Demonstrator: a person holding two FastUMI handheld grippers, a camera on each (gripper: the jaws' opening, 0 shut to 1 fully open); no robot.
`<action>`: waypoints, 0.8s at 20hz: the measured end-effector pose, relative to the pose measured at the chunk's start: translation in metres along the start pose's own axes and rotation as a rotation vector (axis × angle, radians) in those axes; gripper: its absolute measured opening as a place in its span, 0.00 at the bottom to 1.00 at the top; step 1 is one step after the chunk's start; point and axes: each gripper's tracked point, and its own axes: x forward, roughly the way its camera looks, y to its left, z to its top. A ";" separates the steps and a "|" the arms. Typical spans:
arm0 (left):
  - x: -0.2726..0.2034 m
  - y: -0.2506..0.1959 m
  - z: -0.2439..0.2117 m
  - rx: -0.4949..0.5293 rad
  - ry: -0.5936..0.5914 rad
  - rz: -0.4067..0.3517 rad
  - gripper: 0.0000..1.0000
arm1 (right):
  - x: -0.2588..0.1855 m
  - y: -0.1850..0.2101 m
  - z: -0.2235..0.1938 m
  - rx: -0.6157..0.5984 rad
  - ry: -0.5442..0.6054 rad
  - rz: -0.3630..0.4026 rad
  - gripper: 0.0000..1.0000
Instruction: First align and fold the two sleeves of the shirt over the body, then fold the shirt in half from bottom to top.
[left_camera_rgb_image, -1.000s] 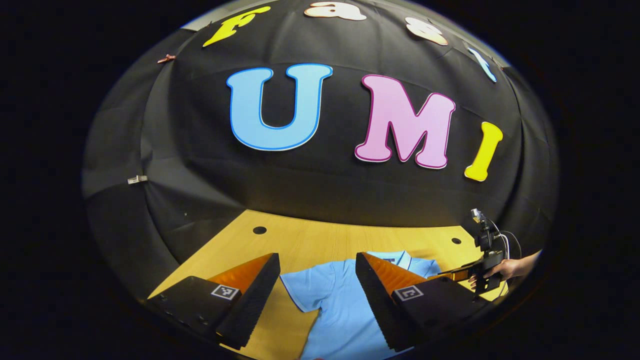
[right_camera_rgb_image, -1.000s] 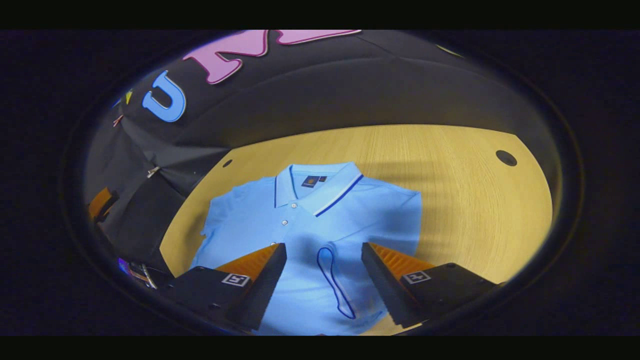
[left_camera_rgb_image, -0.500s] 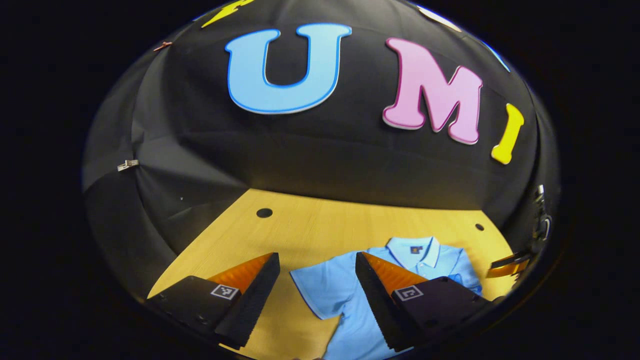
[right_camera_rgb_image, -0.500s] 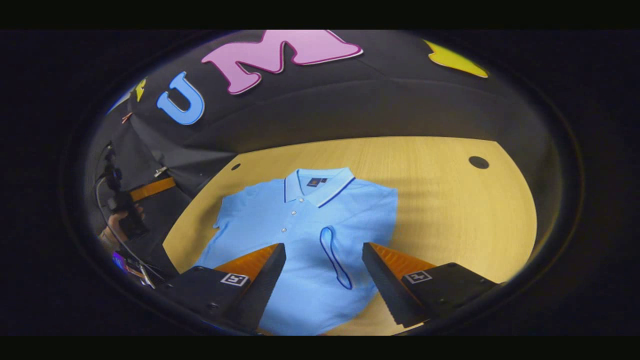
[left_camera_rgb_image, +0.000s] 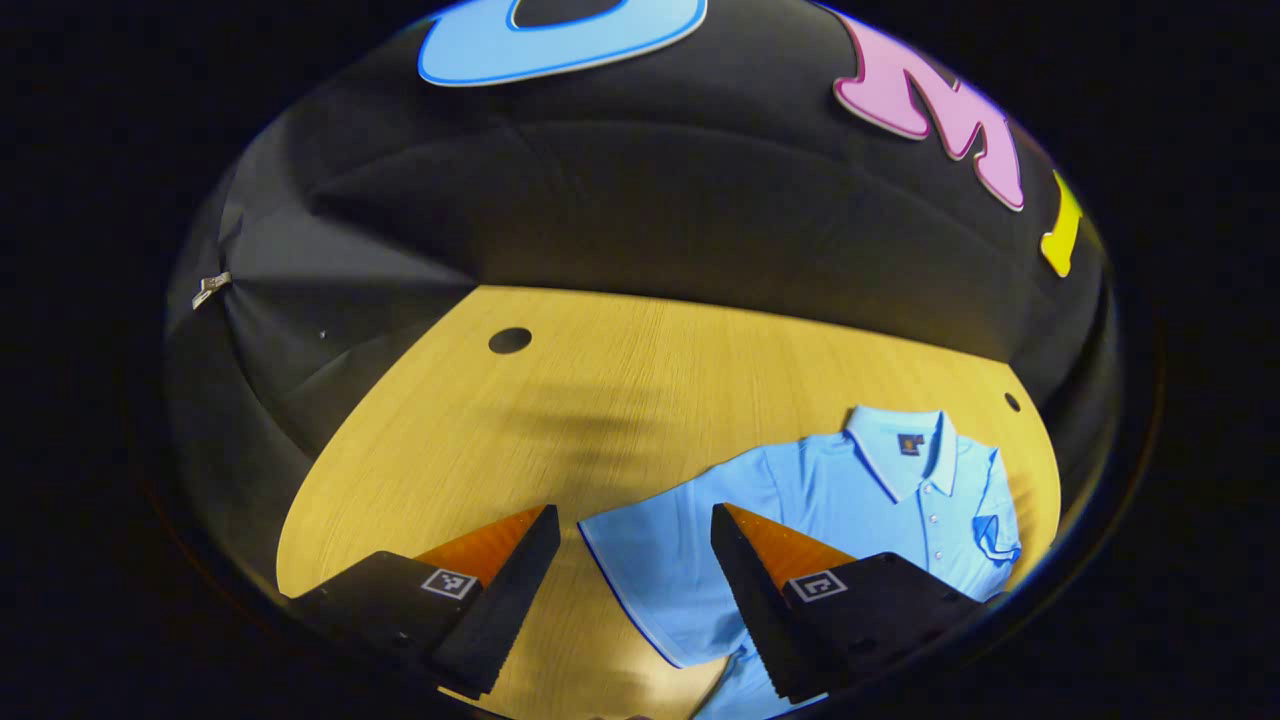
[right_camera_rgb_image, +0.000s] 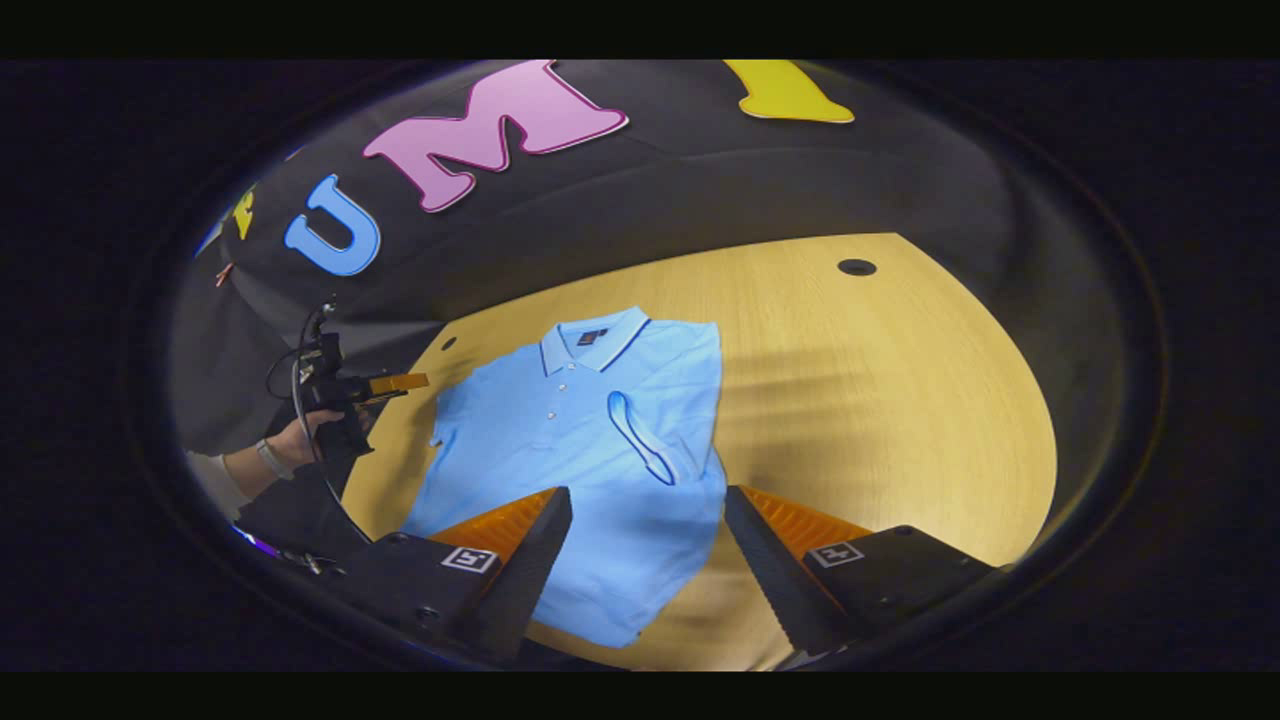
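I see the shirt (right_camera_rgb_image: 575, 450) lying flat on the table (right_camera_rgb_image: 880, 400), collar away from me. My right gripper (right_camera_rgb_image: 645, 560) hangs above its lower half, fingers spread apart, gripping nothing. One sleeve (right_camera_rgb_image: 640, 450) is already folded onto the body, just ahead of those fingers. My left gripper (left_camera_rgb_image: 635, 590) is released too, its fingers straddling the other sleeve (left_camera_rgb_image: 650, 560), which is spread out on the table.

- Light blue knit-cloth polo shirt (right_camera_rgb_image: 580, 440), matt, soft, smooth.
- Yellowish wood-grain surface (left_camera_rgb_image: 600, 400), smooth with a faint sheen.
- Black cloth booth wall (left_camera_rgb_image: 650, 200), matt, creased.
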 end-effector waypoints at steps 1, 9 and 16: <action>0.009 -0.001 -0.004 0.004 0.023 0.003 0.97 | -0.003 -0.005 -0.003 -0.004 0.003 -0.011 0.96; 0.050 -0.009 -0.047 0.008 0.181 0.005 1.00 | -0.002 0.009 -0.012 0.060 0.014 0.019 0.96; 0.043 -0.026 -0.036 -0.020 0.124 -0.042 0.07 | 0.007 0.018 -0.017 0.051 0.027 0.042 0.96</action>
